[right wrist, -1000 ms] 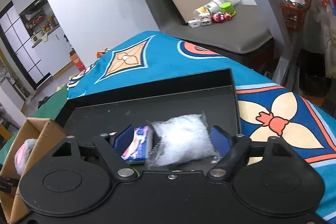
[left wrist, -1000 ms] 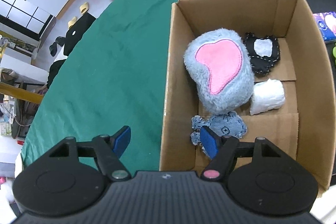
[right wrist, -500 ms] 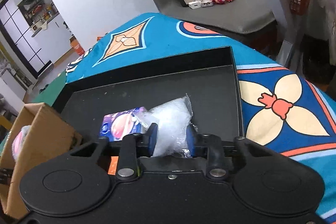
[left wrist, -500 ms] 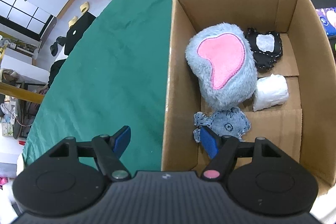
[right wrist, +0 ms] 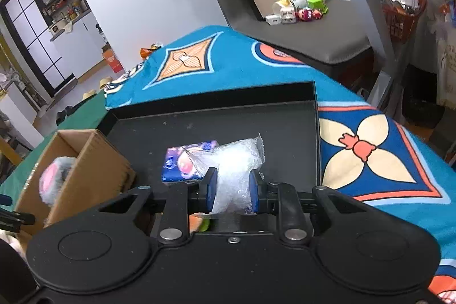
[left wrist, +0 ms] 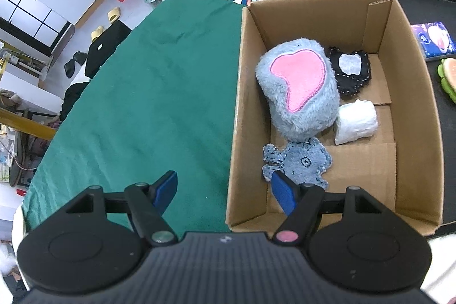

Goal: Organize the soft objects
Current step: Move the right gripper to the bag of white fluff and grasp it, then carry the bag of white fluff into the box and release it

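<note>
- Right gripper (right wrist: 231, 188): jaws clenched on a clear crinkled plastic bag (right wrist: 233, 164) holding white material; both blue pads press into the bag's lower part; the bag's top pokes out above the jaws, over the black tray (right wrist: 256, 118)
- Tissue pack (right wrist: 186, 161): purple-blue printed packet; lies on the tray floor just beside the bag, on its left in the right wrist view; also seen past the box's right wall in the left wrist view
- Black tray: shallow, raised rim; sits on a blue patterned cloth (right wrist: 370, 155)
- Left gripper (left wrist: 225, 188): jaws released, nothing between them; one blue pad hangs over the green cloth (left wrist: 142, 104), the other over the box's near end; the box's left wall runs between the 2 pads
- Cardboard box (left wrist: 410, 110): open top; stands on the green cloth, touching or just beside the tray
- Box contents, 4 pieces: grey-blue plush with a pink patch (left wrist: 299, 87); black fabric piece with a white centre (left wrist: 352, 70) behind it; white wrapped roll (left wrist: 356, 126) to its right; denim fabric cut-out (left wrist: 299, 161) flat on the floor near the front
- Green-rimmed toy with an orange top (left wrist: 449, 79): right edge of the left wrist view, outside the box; kind cannot be told
</note>
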`<state>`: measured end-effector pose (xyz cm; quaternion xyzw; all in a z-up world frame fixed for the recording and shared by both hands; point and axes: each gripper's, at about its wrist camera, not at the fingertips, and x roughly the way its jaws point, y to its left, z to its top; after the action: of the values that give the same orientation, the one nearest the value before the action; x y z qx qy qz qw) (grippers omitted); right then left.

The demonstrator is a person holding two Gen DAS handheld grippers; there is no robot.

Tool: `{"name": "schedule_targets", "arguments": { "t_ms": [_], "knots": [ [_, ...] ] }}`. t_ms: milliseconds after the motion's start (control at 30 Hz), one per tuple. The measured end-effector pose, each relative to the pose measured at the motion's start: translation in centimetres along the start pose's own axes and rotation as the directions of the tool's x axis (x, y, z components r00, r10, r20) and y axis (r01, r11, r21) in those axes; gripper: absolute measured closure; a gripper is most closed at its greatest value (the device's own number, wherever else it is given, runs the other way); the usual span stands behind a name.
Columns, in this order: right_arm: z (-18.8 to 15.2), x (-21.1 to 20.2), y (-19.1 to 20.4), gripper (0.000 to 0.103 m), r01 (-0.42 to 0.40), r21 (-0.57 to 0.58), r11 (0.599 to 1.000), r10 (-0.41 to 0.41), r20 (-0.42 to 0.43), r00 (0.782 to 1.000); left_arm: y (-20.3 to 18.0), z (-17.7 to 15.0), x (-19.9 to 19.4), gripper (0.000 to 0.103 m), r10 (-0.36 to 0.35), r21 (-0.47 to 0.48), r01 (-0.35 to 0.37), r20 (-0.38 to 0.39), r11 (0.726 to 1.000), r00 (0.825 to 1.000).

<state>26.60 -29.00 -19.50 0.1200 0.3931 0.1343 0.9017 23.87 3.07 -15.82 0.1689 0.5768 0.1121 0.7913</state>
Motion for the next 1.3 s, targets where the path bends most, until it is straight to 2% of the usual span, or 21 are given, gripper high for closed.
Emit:
{"name": "schedule_targets", "arguments": {
  "t_ms": [500, 700, 900, 1000, 1167, 1300],
  "knots": [
    [0.7, -2.9, 4.8, 0.080, -0.001, -0.046, 0.999, 0.001, -0.007, 1.000, 1.0, -0.5, 0.5, 0.032, -0.092, -0.011, 0.093, 0.053, 0.996, 0.994],
    [0.7, -3.5, 7.4, 0.079, -0.023, -0.057, 0.998, 0.022, -0.019, 1.000, 1.4, -1.2, 1.2, 0.032, -0.116, 0.001, 0.117, 0.072, 0.993, 0.991],
    [0.9, -3.8, 11.1, 0.079, -0.062, -0.096, 0.993, 0.060, -0.021, 0.998, 1.9, -1.8, 1.8, 0.036, -0.170, -0.008, 0.172, 0.099, 0.985, 0.980],
    [0.9, -3.8, 13.1, 0.079, -0.079, -0.123, 0.989, 0.076, -0.024, 0.997, 2.1, -1.9, 2.1, 0.047, -0.192, -0.023, 0.196, 0.105, 0.980, 0.976],
    [0.9, -3.4, 16.1, 0.079, -0.109, -0.154, 0.982, 0.104, -0.040, 0.994, 2.8, -2.2, 2.7, 0.075, -0.225, -0.055, 0.232, 0.106, 0.971, 0.969],
    [0.6, -3.0, 18.1, 0.079, -0.129, -0.173, 0.976, 0.121, -0.054, 0.991, 3.2, -2.4, 2.9, 0.081, -0.259, -0.072, 0.268, 0.114, 0.961, 0.959]
  ]
}}
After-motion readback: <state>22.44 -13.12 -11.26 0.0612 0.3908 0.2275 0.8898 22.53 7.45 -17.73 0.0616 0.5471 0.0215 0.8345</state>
